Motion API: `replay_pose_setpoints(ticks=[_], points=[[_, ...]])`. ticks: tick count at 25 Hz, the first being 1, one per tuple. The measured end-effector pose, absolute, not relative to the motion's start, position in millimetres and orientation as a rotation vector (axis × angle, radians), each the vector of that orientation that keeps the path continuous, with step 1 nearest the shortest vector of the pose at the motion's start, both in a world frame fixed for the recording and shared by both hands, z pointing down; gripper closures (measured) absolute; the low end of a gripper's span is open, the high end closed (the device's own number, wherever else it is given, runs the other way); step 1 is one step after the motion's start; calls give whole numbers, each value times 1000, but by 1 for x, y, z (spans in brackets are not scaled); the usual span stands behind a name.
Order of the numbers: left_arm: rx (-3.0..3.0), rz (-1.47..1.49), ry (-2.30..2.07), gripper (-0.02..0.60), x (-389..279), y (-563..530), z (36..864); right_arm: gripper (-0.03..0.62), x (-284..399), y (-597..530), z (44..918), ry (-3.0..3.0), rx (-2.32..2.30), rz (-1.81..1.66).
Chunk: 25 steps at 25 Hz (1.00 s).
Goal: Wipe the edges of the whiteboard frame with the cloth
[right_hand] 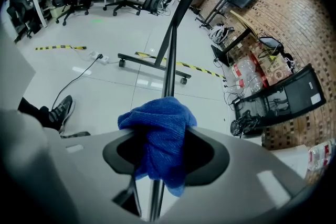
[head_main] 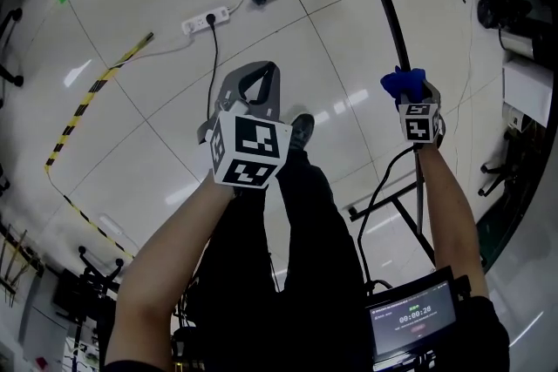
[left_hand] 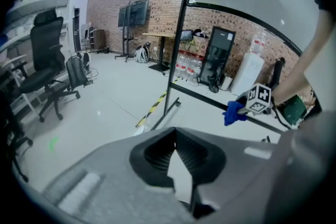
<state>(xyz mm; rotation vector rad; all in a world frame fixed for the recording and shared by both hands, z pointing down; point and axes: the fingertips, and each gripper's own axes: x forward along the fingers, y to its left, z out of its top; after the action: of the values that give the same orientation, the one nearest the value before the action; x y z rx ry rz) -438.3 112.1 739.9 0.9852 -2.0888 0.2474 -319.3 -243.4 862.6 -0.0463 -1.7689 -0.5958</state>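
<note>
Right tongs (right_hand: 160,160) tight on blue cloth (right_hand: 157,134) at whiteboard frame (right_hand: 170,50); left tongs (left_hand: 178,165) clenched, empty.

An open office-like lab space: black swivel chairs (left_hand: 48,57) at the far left, a brick wall (left_hand: 163,2) behind a screen on a stand (left_hand: 134,11), and a pale tiled floor (left_hand: 105,107) striped with yellow-black hazard tape (left_hand: 152,107).

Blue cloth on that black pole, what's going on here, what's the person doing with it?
A person holds a gripper in each hand. The right gripper has its jaws closed on a bunched blue microfibre cloth, which sits against the thin black metal bar of the whiteboard frame, so wiping looks under way. The left gripper is shut and empty, out over the white tiled floor, away from the bar.
</note>
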Motion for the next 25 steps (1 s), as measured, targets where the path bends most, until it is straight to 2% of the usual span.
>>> replay_pose_setpoints(ticks=[18, 25], points=[[884, 211, -2149, 578, -504, 86, 715, 395, -457, -198, 864, -1870, -187, -684], [898, 196, -2095, 578, -514, 83, 742, 395, -493, -179, 864, -1866, -207, -719]])
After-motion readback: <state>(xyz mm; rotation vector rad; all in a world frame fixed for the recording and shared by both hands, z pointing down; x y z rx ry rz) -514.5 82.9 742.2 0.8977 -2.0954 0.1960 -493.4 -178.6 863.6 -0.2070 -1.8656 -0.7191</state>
